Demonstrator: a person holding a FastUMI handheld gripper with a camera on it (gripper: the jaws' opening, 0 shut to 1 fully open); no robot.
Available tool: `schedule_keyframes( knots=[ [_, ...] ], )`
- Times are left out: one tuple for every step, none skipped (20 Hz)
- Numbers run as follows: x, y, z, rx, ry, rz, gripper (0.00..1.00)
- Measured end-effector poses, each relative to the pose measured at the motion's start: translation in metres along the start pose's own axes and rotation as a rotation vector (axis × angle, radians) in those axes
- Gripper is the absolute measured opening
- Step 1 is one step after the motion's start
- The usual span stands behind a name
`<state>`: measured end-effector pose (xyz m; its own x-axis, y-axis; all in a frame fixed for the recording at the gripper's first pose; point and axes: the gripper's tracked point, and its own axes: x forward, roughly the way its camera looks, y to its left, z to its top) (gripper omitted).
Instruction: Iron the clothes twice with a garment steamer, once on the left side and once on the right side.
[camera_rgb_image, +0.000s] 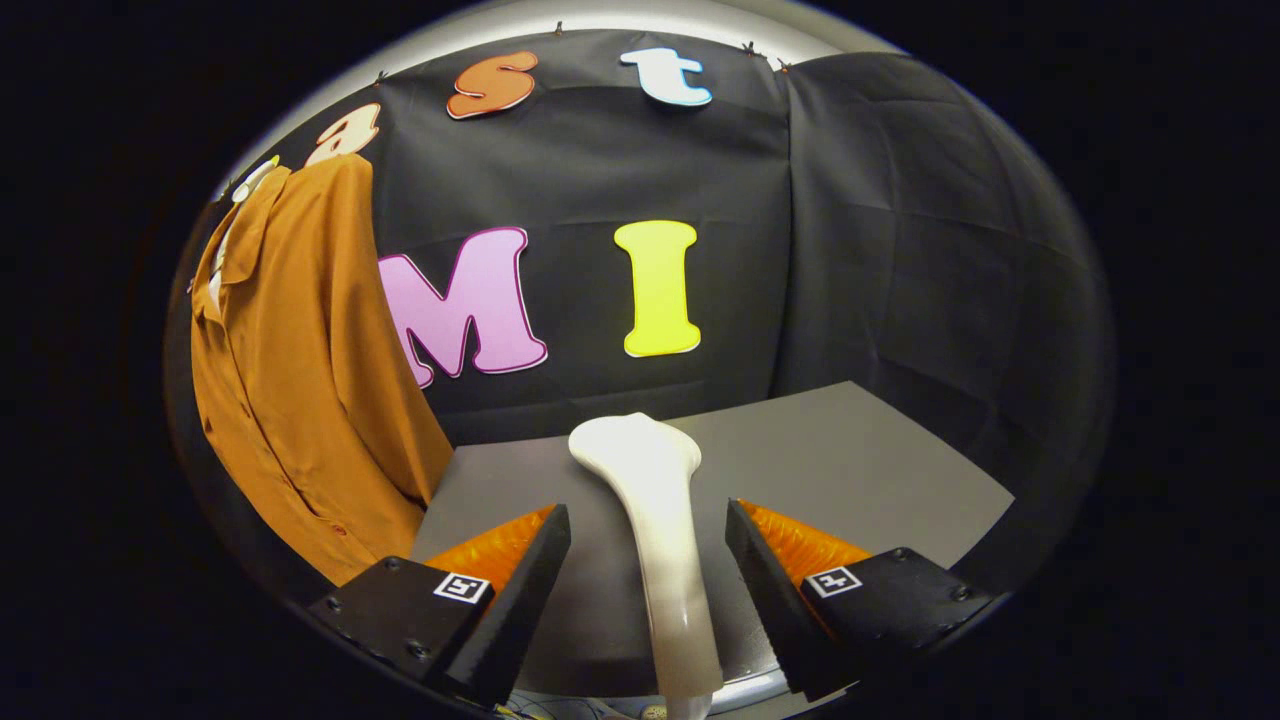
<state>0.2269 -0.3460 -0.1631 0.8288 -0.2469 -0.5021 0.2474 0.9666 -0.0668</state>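
Observation:
A white garment steamer (660, 520) lies on the grey table (860, 460), its handle running toward me between my fingers and its wider head pointing away. My gripper (648, 520) is open, with a finger on each side of the handle and a gap on both sides, neither pressing on it. An orange-brown shirt (300, 390) hangs on a white hanger (250, 182) against the booth's wall, to the left of the table and beyond my left finger. Its button front faces the table and its hem drops below the table's edge.
The grey table stretches ahead and to the right of the steamer. The black cloth wall (900, 250) closes the booth behind and on the right. Some thin wires (560, 708) show below the table's near edge.

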Motion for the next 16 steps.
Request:
schedule_keyframes(
  knots=[
    [0.008,-0.002,-0.002,0.001,0.019,-0.001,0.98],
    [0.015,-0.003,-0.006,0.002,0.036,-0.006,0.98],
    [0.021,-0.006,-0.008,-0.001,0.054,-0.017,0.98],
    [0.026,-0.008,-0.012,-0.008,0.074,-0.023,0.98],
    [0.032,-0.008,-0.018,-0.019,0.098,-0.021,0.98],
    [0.035,-0.007,-0.025,-0.034,0.128,-0.016,0.97],
    [0.039,-0.007,-0.03,-0.045,0.149,-0.012,0.95],
    [0.042,-0.007,-0.032,-0.054,0.163,-0.018,0.91],
    [0.041,-0.007,-0.032,-0.06,0.173,-0.011,0.91],
    [0.044,-0.005,-0.035,-0.068,0.18,-0.007,0.86],
    [0.046,-0.009,-0.035,-0.083,0.183,-0.026,0.74],
    [0.037,-0.008,-0.034,-0.076,0.196,-0.017,0.61],
    [0.046,-0.01,-0.039,-0.07,0.192,-0.003,0.49],
    [0.046,-0.008,-0.037,-0.068,0.189,0.011,0.49],
    [0.046,-0.008,-0.038,-0.066,0.188,0.02,0.45],
    [0.045,-0.007,-0.036,-0.059,0.183,0.03,0.44]
  ],
)
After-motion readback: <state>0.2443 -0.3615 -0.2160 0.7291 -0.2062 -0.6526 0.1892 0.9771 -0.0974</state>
